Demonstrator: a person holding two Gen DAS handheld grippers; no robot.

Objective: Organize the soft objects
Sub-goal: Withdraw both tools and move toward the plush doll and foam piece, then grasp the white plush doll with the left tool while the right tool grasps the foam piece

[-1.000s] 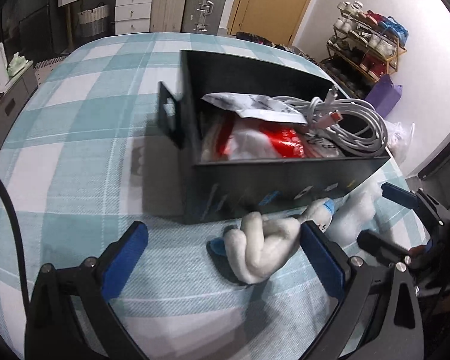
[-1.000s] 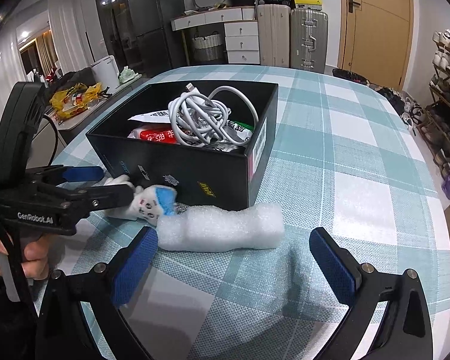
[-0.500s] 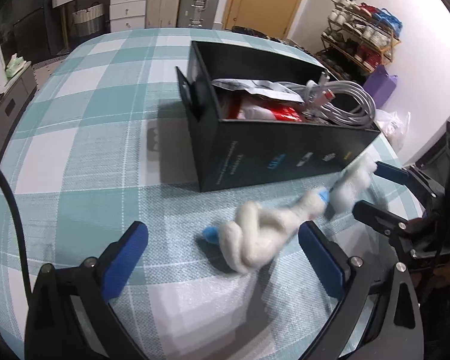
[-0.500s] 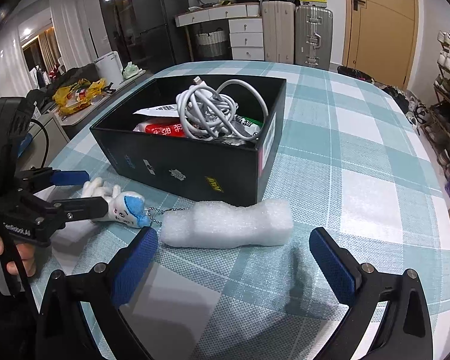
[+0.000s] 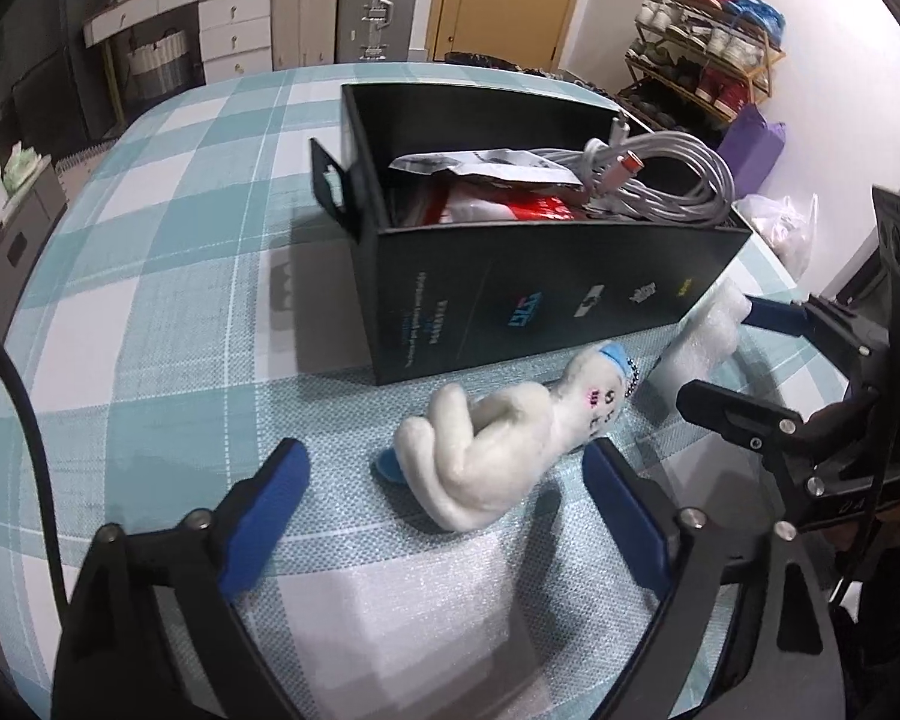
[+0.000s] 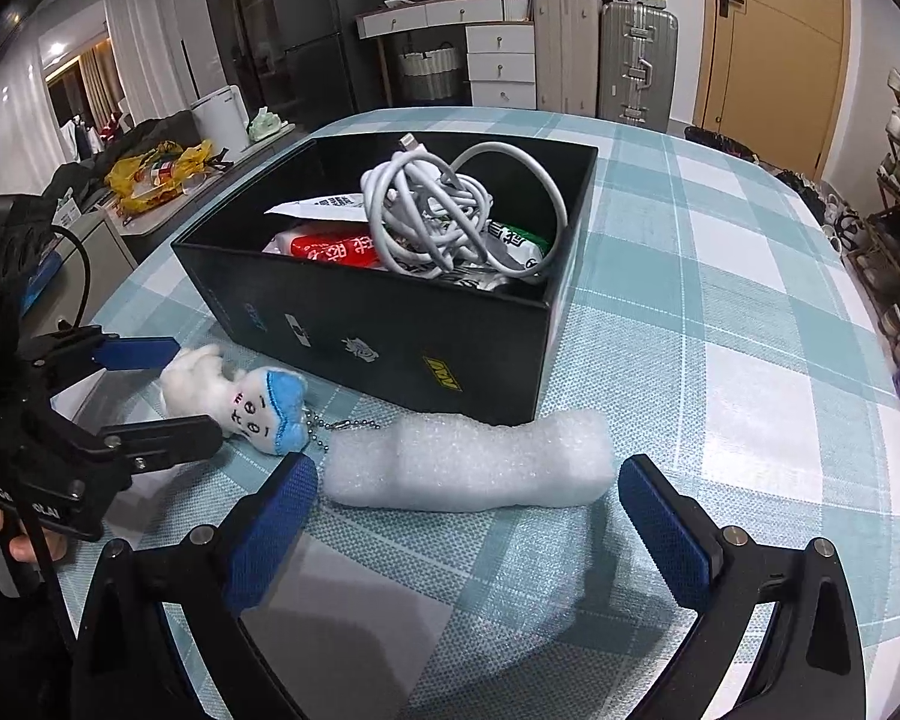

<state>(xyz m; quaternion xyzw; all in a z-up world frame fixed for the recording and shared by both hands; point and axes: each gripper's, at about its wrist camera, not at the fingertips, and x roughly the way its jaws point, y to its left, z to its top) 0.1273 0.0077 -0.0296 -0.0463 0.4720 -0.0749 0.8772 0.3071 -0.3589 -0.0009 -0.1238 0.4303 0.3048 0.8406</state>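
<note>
The left gripper [image 5: 444, 498] has just been closing its jaws, yet they stand wide, with the white plush toy [image 5: 498, 450] lying on the checked tablecloth [image 5: 168, 312] between the blue pads, touched by neither. The right gripper [image 6: 468, 516] is spread wide too, the white foam piece [image 6: 468, 459] on the cloth just ahead of and between its fingers, untouched. A bead chain [image 6: 342, 426] runs from toy towards foam. Beyond both stands the black box [image 6: 390, 336], holding white cables [image 6: 438, 216] and packets.
</note>
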